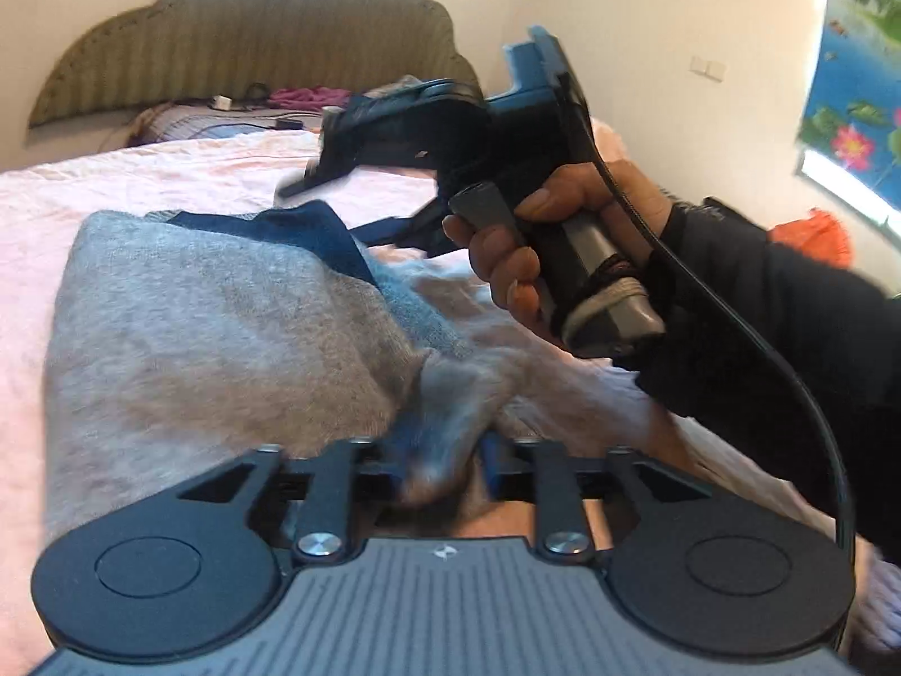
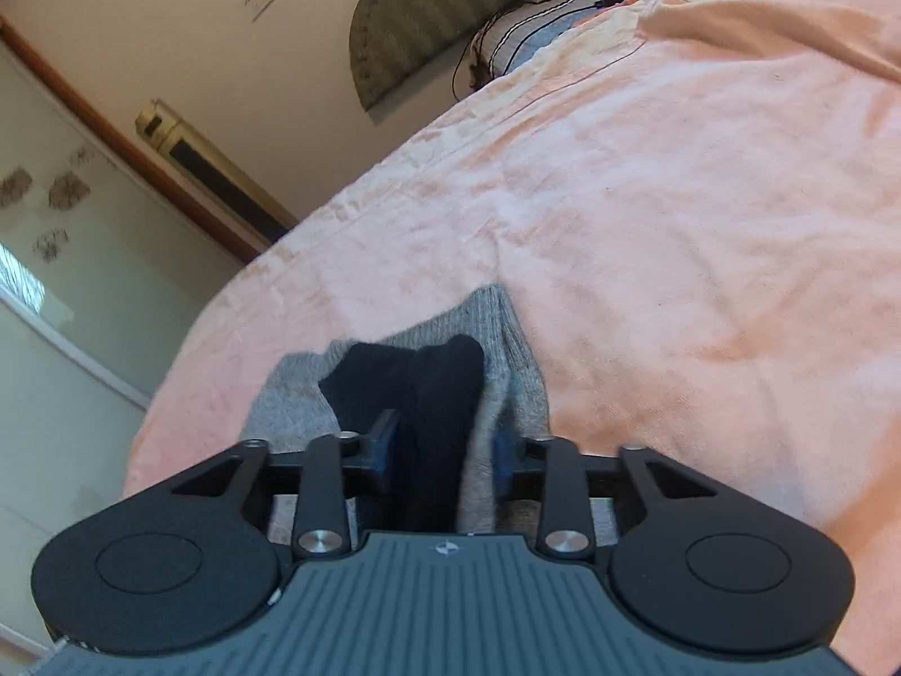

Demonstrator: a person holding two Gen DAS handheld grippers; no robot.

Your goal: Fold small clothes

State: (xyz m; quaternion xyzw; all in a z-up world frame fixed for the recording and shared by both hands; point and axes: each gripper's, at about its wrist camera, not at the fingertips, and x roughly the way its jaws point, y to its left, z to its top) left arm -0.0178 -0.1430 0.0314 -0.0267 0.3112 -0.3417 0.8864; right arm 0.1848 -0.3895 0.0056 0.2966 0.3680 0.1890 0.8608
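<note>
A grey sock (image 1: 225,310) with dark blue trim (image 1: 315,231) lies crumpled on the pink bed cover (image 1: 169,180). My left gripper (image 1: 445,459) sits at the sock's near end. Its jaws stand partly apart, with a blurred fold of grey cloth between the blue pads (image 1: 401,465). A hand (image 1: 507,259) holds my right gripper (image 1: 307,169) just over the sock's far, dark end, with the fingers spread. In the right wrist view the right gripper (image 2: 445,450) is open. The grey sock (image 2: 507,349) and its dark part (image 2: 416,383) lie under and between the jaws.
A padded headboard (image 1: 253,45) stands at the far end of the bed, with cables and a charger (image 1: 281,123) and purple cloth (image 1: 310,94) below it. The bed's edge (image 2: 225,304) curves on the left in the right wrist view. An orange item (image 1: 816,231) lies beyond the sleeve.
</note>
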